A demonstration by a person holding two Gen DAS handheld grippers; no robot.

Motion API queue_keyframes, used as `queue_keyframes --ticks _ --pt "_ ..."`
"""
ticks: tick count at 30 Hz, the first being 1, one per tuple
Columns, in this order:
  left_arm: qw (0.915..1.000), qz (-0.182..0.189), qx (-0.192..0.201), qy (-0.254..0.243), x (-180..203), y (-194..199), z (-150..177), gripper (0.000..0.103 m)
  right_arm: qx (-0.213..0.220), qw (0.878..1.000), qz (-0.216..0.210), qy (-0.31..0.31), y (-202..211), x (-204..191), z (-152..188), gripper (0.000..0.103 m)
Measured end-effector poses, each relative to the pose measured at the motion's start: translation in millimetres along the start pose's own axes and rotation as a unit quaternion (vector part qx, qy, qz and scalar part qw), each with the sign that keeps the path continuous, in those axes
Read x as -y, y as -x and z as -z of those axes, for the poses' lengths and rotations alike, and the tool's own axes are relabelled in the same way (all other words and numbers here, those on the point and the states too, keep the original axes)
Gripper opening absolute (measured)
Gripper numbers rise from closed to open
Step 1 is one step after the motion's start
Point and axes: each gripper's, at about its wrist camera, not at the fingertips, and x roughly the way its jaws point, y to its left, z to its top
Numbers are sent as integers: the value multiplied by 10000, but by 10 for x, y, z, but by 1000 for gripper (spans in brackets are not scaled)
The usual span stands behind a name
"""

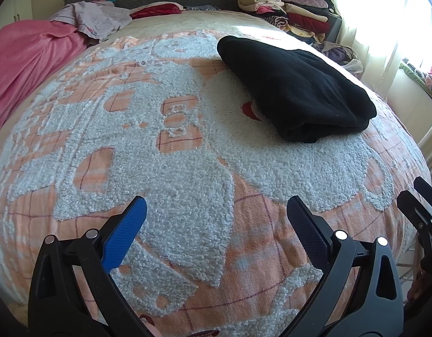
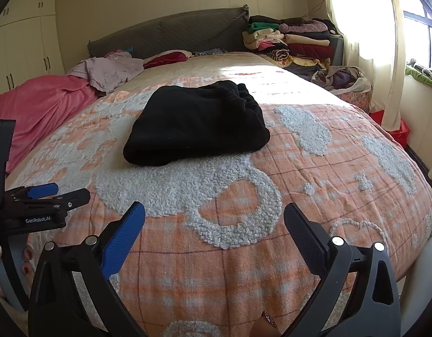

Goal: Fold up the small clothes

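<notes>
1. Our left gripper (image 1: 216, 224) hangs wide open, empty; a careless swing could ruffle the orange-and-white tufted bedspread (image 1: 187, 168)
2. The folded black fleece garment (image 2: 196, 125) lies mid-bed, ahead
3. Our right gripper (image 2: 214, 224), jaws spread and empty, could snag one layer and undo the fold

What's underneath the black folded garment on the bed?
The black garment rests directly on the orange and white bedspread. Anything under it or inside its folds is covered.
</notes>
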Motion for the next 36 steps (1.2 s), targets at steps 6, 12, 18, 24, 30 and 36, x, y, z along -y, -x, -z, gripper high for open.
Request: queue_keyframes --ticks 6,12,18,24,30,36 --pt "10000 -19 4 3 -4 0 -2 94 -7 10000 33 -19 1 12 1 99" --pt "10000 -37 9 4 -4 7 0 94 -1 10000 34 1 15 11 2 99" --pt "10000 -74 47 38 -31 21 -3 94 -2 10000 69 -26 22 33 1 99" --pt "9997 -93 16 222 -95 16 -23 94 62 9984 336 -447 120 293 30 98" --pt "9956 -366 148 854 -539 102 -149 94 191 9813 1504 -1182 469 1167 171 98" --pt "9759 -1053 158 1902 -1846 231 -549 94 63 9131 3187 -2543 1001 2885 629 98"
